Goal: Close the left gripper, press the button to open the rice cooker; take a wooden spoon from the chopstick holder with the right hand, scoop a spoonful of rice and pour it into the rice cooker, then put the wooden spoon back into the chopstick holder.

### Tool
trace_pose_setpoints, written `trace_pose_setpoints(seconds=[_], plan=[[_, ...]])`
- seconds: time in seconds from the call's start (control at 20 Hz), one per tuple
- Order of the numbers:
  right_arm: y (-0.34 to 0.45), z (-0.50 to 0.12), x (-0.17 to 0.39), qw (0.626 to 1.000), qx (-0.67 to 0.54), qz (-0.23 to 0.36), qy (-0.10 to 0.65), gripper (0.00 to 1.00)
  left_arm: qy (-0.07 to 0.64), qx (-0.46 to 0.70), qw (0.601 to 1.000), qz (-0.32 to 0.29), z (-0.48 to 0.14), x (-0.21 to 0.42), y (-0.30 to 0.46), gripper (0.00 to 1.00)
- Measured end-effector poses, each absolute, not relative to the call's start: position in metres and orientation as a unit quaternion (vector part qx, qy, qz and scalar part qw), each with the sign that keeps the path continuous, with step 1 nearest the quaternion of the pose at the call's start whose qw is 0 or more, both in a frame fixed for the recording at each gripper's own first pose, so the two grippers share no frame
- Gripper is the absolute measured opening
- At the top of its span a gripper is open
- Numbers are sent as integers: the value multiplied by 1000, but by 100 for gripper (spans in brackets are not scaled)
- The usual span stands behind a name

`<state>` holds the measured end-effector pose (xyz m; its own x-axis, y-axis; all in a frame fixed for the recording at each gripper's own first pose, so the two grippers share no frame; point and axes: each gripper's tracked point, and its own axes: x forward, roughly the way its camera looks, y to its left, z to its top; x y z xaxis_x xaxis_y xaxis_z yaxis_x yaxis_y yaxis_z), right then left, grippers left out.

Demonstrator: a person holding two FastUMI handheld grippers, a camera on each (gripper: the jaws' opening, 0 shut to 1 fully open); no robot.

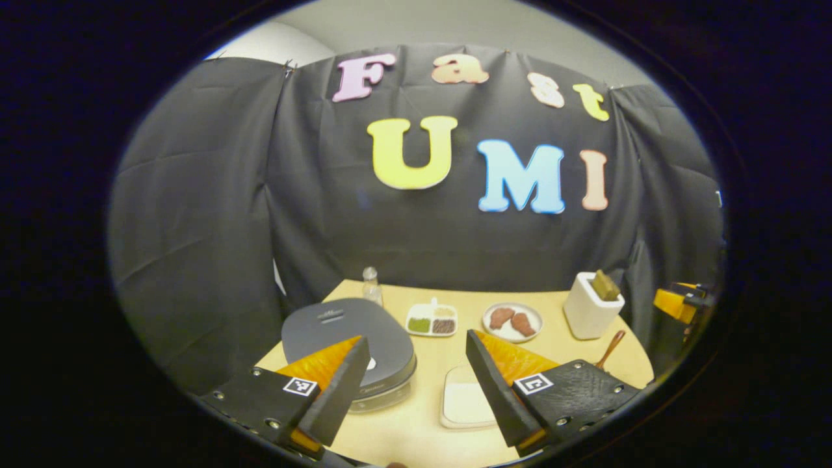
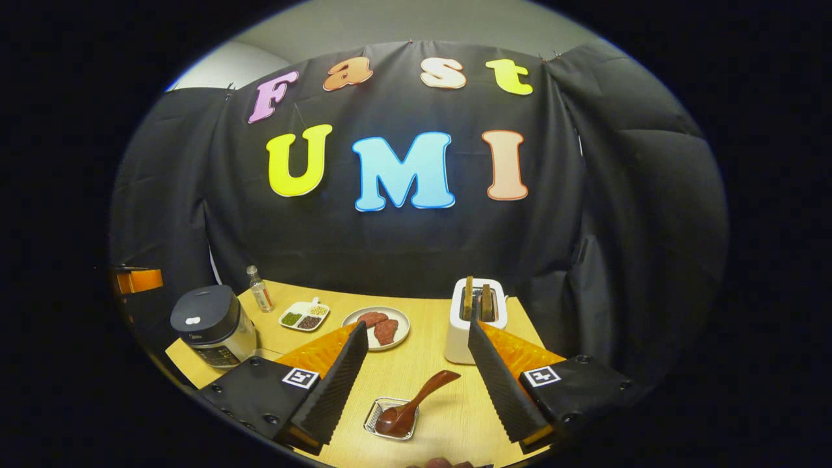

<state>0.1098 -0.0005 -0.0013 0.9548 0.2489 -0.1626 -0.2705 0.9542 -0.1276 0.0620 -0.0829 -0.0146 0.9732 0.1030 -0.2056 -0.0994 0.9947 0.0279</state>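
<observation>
Left tongs [image 1: 416,383] are wide apart with nothing between them, held above the table [image 1: 416,429] over the rice cooker [image 1: 348,338], whose lid is down. Right tongs [image 2: 416,383] are likewise wide apart and grip nothing. Between their fingers, farther off, the wooden spoon [image 2: 413,403] lies with its bowl in a small clear tray [image 2: 390,419] and its handle angled up toward the white toaster [image 2: 478,318]. Plate [image 2: 383,328] with meat sits just left of the toaster.
</observation>
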Motion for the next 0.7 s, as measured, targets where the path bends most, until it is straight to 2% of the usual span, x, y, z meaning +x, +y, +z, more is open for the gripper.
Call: trace_pose_setpoints(seconds=[0.3, 0.5, 0.7], plan=[[4, 52, 88, 995, -50, 85, 23, 99, -19, -25, 999, -4, 87, 17, -84, 94], [-6, 65, 69, 997, -33, 67, -11, 98, -39, -29, 999, -10, 85, -27, -54, 94], [-19, 72, 63, 998, -27, 43, -24, 98, -50, -46, 998, 2, 72, -41, -33, 93]])
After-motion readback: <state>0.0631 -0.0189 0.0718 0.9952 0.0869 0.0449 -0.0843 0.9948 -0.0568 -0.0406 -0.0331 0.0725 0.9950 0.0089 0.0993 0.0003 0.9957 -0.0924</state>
